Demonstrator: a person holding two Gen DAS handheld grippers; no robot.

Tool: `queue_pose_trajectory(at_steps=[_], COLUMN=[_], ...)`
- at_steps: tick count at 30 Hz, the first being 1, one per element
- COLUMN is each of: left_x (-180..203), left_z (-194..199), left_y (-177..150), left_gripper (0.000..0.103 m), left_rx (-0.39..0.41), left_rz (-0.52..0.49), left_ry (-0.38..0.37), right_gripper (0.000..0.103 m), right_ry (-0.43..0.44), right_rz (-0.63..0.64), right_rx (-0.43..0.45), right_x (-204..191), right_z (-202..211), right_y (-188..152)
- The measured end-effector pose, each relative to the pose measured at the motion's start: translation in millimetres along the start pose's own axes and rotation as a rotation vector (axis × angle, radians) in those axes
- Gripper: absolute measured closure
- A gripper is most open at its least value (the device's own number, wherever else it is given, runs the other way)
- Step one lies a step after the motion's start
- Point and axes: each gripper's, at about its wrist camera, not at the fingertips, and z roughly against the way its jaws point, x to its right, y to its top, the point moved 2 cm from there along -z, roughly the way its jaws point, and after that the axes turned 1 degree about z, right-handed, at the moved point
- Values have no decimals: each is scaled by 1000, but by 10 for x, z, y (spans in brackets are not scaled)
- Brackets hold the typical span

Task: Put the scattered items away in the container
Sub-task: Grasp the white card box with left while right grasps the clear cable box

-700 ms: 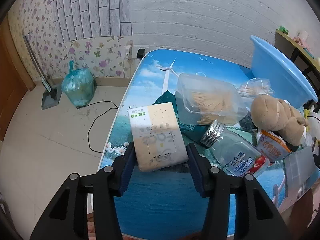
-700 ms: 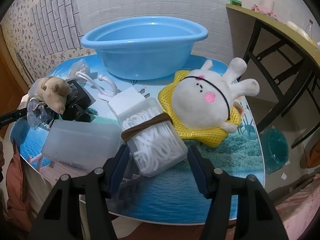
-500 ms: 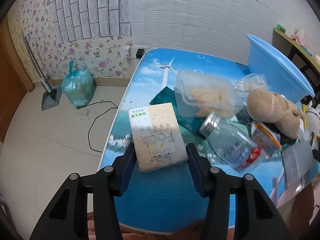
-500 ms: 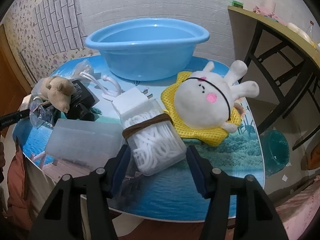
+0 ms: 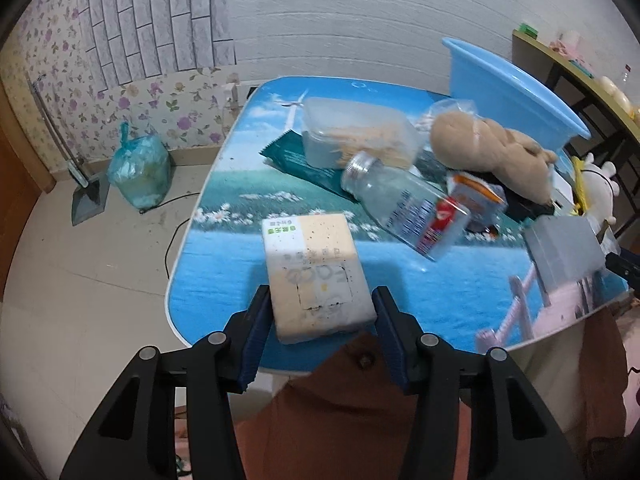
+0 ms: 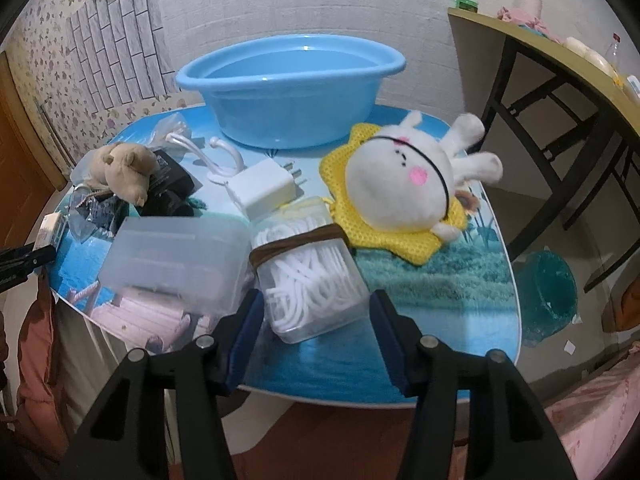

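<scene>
My left gripper [image 5: 318,312] is shut on a cream tissue pack [image 5: 316,274] and holds it above the near table edge. My right gripper [image 6: 316,312] is shut on a clear box of white floss picks [image 6: 310,276] with a brown band, lifted slightly. The blue basin [image 6: 292,92] stands at the back of the table; it also shows in the left wrist view [image 5: 508,92]. A brown plush bear [image 5: 488,152], a glass jar [image 5: 400,204], a toothpick box [image 5: 356,132], a white bunny plush [image 6: 404,184] and a white charger [image 6: 264,188] lie on the table.
A frosted plastic box [image 6: 176,260] lies left of the floss box. A yellow mesh cloth [image 6: 404,236] is under the bunny. A desk [image 6: 560,60] stands to the right, a teal bin [image 6: 552,288] and a bagged rubbish sack [image 5: 140,168] on the floor.
The left gripper has lifted the tissue pack and pulled it back toward the near table edge. The right gripper has drawn back slightly with the floss box; the view tilted.
</scene>
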Motion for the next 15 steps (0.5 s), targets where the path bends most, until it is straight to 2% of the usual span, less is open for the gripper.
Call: queue_pose_trajectory(at_steps=[7, 11, 15], left_x=[46, 69, 67], left_z=[-3, -41, -71], left_y=[-17, -23, 10], left_gripper=[53, 53, 49], left_rx=[-1, 9, 23], left_rz=[-1, -16, -14], left_ry=[7, 35, 42], right_gripper=[49, 49, 49], right_ry=[-11, 25, 9], right_rz=[-3, -31, -36], right_rx=[-22, -88, -82], right_x=[31, -5, 1], right_z=[67, 13, -24], right_y=[-102, -155, -149])
